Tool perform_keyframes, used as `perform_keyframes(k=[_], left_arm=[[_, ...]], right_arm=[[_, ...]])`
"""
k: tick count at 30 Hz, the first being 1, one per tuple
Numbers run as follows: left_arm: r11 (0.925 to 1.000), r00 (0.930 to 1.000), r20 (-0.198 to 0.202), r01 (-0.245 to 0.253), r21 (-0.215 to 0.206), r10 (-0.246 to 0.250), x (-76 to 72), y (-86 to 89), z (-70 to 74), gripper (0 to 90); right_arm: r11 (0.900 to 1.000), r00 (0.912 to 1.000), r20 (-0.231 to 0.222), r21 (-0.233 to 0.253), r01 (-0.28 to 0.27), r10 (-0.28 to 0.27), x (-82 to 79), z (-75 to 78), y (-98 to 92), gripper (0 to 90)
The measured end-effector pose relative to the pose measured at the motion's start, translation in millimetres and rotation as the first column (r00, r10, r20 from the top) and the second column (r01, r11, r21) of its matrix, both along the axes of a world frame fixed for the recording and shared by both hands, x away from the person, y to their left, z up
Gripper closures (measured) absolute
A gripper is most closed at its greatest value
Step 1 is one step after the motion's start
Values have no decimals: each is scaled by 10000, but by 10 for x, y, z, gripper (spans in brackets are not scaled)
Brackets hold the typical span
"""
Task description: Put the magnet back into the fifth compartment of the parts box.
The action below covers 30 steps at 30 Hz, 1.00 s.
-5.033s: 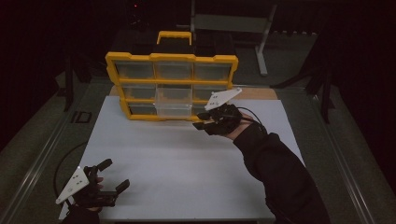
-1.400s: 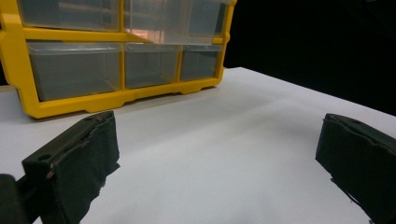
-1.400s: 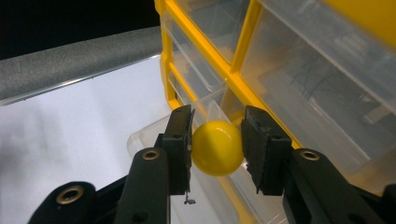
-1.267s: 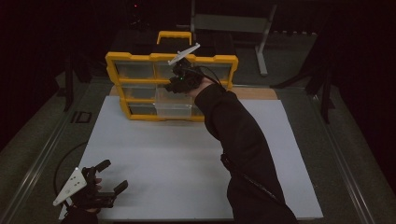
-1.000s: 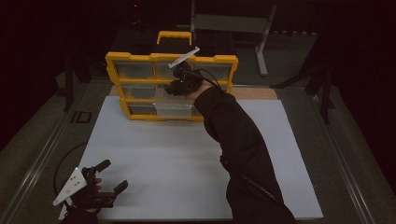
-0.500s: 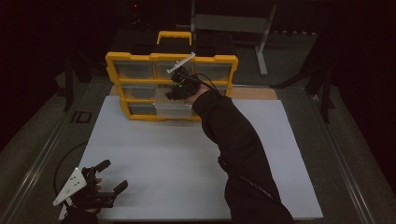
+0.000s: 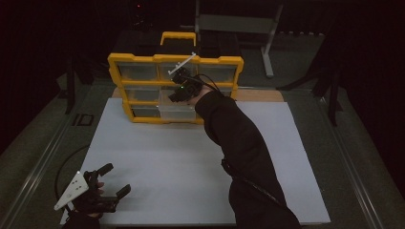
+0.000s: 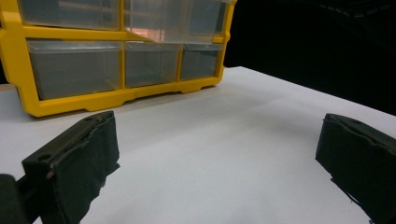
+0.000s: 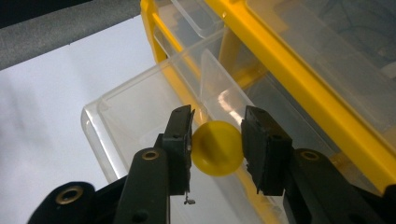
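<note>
**Yellow ball held over the open drawer**

The right gripper [image 9: 215, 140] holds a small yellow ball [image 9: 217, 148] between its two fingers [image 9: 180, 135], which stand narrow and press it from both sides. Just beyond and below the fingers is the pulled-out clear drawer [image 9: 140, 112] of the yellow organizer [image 7: 175, 88]; a clear divider rises in it right behind the ball.

Five seconds ago this gripper was lower, in front of the cabinet's bottom row. In the last second it stood at the upper rows, and it has now dipped a little toward the middle drawer. I judge that the carrying is nearly finished and what is left is to let the ball fall into the drawer.

The ball is round, so it has no real long axis; a faint seam on it runs roughly from the finger side away toward the drawer. The drawer itself is long from its front lip back into the cabinet.

The left gripper [image 7: 93, 191] has not moved. It rests near the table's [image 7: 191, 162] near edge, its fingers [image 8: 84, 158] wide apart with nothing between them.
</note>
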State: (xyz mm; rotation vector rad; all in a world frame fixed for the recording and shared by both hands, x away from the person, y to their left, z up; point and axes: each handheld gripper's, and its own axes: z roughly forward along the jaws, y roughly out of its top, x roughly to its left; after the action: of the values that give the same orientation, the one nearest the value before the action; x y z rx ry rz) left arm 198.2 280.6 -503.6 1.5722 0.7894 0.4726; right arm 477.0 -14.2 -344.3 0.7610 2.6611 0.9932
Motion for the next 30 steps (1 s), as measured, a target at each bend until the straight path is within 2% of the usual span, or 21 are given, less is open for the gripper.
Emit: perform_keyframes(k=[7,10,17,19,23,29,30], left_arm=[[10000,10000,2,11,7,-11,0,-1,-1,0],[10000,10000,1,11,-20,-11,3,-1,-2,0],[10000,10000,-1,5,15,-5,1,-1,0,0],[10000,10000,-1,4,10,-4,2,-4,-1,0],[10000,10000,2,3,17,-3,1,-4,-1,0],[10000,10000,21,11,36,-11,1,-4,0,0],[10000,10000,21,11,36,-11,1,-4,0,0]], right_arm=[[10000,10000,-20,53,-44,44,-21,28,13,629],[9999,10000,-19,119,-56,57,-41,59,11,562],[9990,9999,0,428,108,-108,-72,144,-25,475],[9987,9999,-39,496,108,-106,-78,148,-41,413],[9988,9999,-154,497,16,-8,-91,135,-47,352],[9984,9999,-81,567,79,-75,-121,133,-59,211],[9984,9999,-81,567,79,-75,-121,133,-59,211]])
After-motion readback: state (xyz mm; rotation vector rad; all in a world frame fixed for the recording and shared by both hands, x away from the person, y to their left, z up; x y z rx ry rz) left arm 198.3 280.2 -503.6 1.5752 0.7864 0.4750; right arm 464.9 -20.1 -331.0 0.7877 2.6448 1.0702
